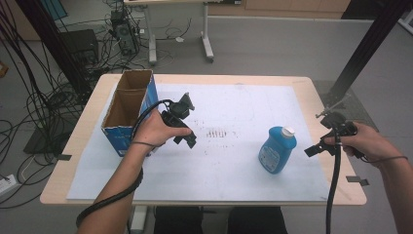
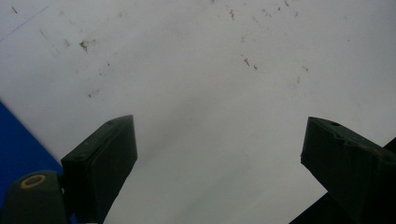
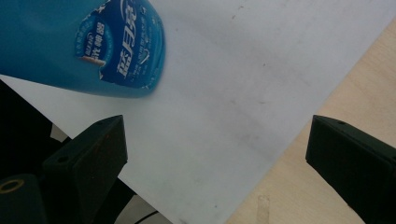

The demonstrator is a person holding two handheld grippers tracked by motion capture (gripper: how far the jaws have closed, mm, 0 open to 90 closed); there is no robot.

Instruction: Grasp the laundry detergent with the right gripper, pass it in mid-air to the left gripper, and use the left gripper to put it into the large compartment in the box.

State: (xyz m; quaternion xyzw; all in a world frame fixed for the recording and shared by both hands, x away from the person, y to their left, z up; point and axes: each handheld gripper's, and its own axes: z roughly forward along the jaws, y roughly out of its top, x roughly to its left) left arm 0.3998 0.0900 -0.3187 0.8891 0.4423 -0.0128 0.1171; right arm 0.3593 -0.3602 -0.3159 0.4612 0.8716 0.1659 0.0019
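Two sets of tongs are in my hands, and both are wide open with nothing in them. My left tongs (image 1: 187, 139) hang over the white sheet (image 1: 234, 161), just beside the cardboard box (image 1: 127, 109). My right tongs (image 1: 316, 147) are out by the table's right edge.

Some things are hard to see. From above, my hands cover most of each tool, so I cannot make out the jaws well there. The bottom of the box is hidden by its own walls, so I cannot tell what is inside. In the right gripper view the blue bottle (image 3: 88, 46) is cut off at the top and left, and its white cap is out of the frame.

From above I can see the whole blue bottle (image 1: 277, 148) lying on the sheet, cap pointing away from me. The right gripper view shows its label up close. The left gripper view shows bare sheet with little dark marks, and a blue bit at the left edge that may be the box.

The bottle lies between my two tongs, nearer the right ones, not touching them.
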